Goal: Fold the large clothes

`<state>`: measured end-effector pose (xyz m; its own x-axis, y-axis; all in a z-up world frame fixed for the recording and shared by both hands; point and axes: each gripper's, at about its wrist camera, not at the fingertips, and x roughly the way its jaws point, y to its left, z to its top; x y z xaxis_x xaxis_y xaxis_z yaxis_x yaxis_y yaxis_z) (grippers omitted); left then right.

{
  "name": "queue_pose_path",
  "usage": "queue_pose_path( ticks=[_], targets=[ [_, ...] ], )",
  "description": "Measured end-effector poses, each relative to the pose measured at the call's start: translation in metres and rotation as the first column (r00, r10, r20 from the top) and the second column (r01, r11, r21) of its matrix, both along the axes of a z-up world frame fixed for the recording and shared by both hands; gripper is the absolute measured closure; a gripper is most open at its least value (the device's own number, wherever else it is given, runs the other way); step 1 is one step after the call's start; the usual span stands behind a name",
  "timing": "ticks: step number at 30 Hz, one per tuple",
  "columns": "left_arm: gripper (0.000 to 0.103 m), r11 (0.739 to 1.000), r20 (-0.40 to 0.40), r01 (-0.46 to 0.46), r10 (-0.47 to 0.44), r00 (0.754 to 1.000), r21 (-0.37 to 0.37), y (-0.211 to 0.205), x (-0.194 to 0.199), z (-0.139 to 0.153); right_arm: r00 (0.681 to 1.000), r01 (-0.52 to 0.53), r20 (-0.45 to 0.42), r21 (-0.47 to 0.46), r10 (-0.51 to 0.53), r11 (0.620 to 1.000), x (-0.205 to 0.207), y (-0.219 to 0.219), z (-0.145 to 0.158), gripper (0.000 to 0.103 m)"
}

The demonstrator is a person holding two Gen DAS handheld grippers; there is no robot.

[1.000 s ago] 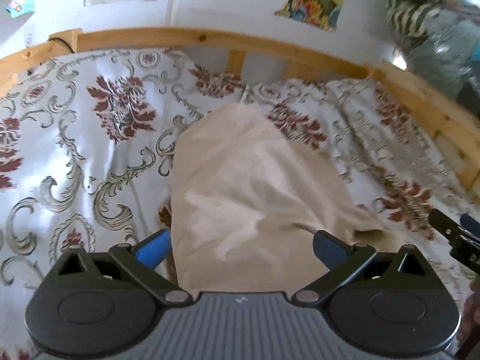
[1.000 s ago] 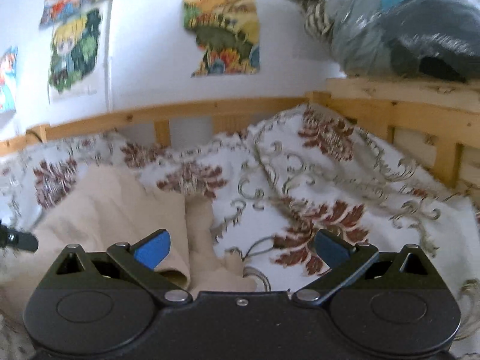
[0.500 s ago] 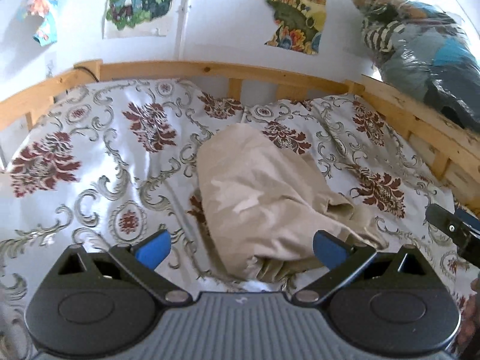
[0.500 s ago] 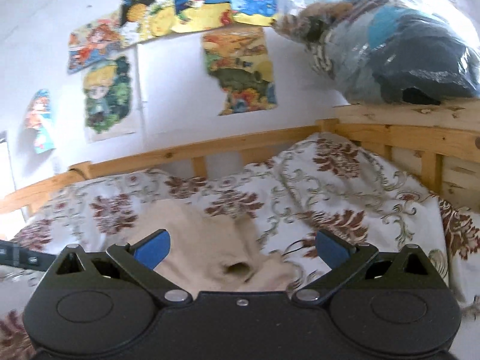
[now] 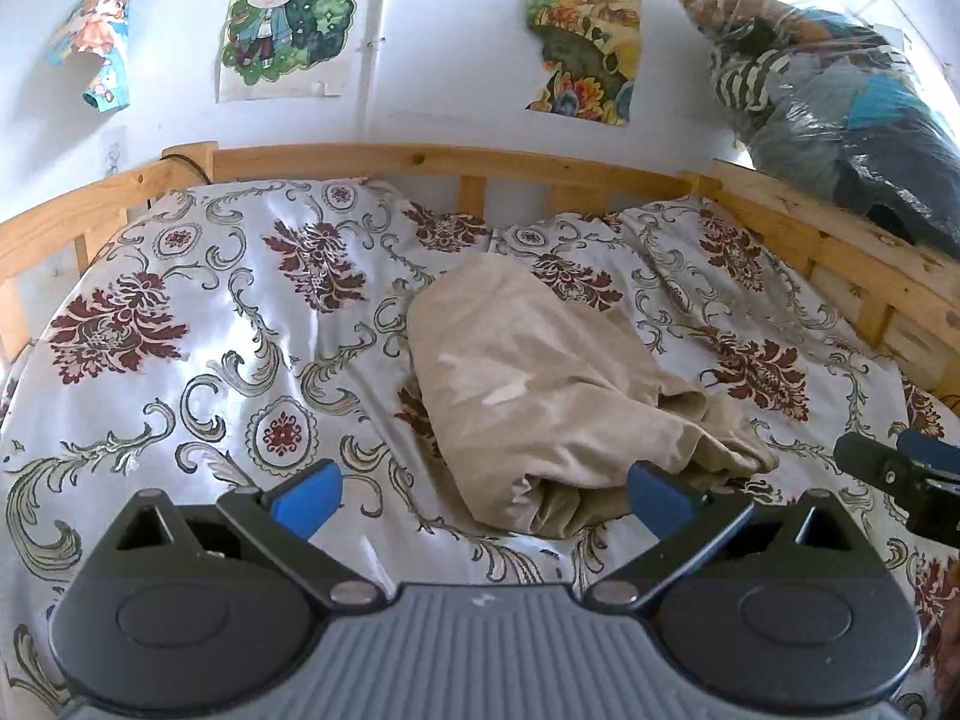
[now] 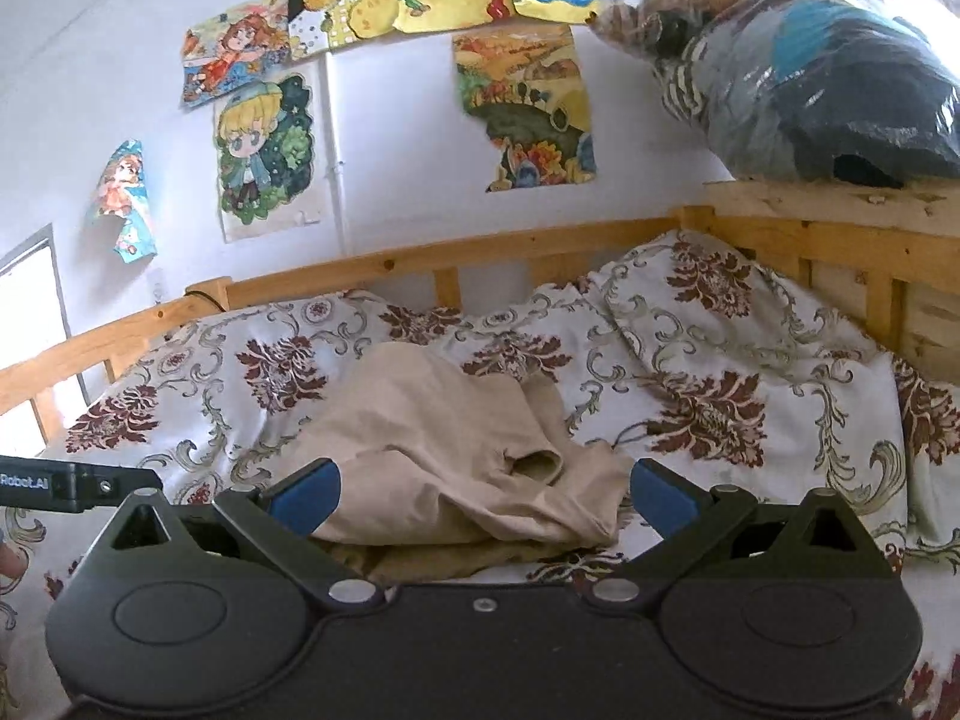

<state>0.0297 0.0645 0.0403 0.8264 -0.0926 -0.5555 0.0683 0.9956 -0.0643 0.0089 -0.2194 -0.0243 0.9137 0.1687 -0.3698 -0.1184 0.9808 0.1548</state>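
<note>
A beige garment [image 5: 540,396] lies folded into a thick bundle on the patterned bedspread [image 5: 228,324], its layered edges turned toward me. The same beige garment [image 6: 456,456] fills the centre of the right wrist view, with a sleeve opening on top. My left gripper [image 5: 480,498] is open, held back above the near edge of the bundle with nothing between its blue pads. My right gripper [image 6: 483,498] is open too, hovering just short of the bundle. The right gripper's tip [image 5: 894,468] shows at the right edge of the left wrist view.
A wooden bed rail [image 5: 420,159] runs around the far and right sides. A plastic bag of clothes [image 6: 810,60] sits on the rail's right corner. Paper drawings [image 6: 264,150] hang on the white wall. A pillow [image 6: 720,324] bulges under the bedspread at right.
Both grippers have pulled back and risen away from the garment, which now lies free on the bed. More of the wall and bedspread has come into view.
</note>
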Motion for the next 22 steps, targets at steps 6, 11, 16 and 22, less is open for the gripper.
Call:
queue_pose_path(
  ticks=[6,11,16,22],
  targets=[
    [0.001,1.0,-0.001,0.001,-0.001,1.0,0.002,0.002,0.001,-0.001,1.0,0.003,-0.009,0.004,-0.003,1.0,0.002,-0.001,-0.002,0.001],
    [0.001,1.0,-0.012,-0.006,0.006,1.0,0.009,0.0,0.002,-0.003,1.0,0.003,-0.011,0.002,-0.003,1.0,0.002,-0.001,-0.003,0.001],
    [0.001,0.999,-0.057,-0.032,0.033,0.998,0.01,-0.001,0.006,-0.009,1.0,0.002,-0.015,0.001,-0.002,1.0,0.002,-0.002,-0.003,0.001],
    [0.001,0.998,-0.069,-0.055,0.057,0.996,0.027,0.003,0.009,-0.015,0.999,0.0,-0.037,0.003,0.0,1.0,0.006,-0.001,-0.008,0.001]
  ],
)
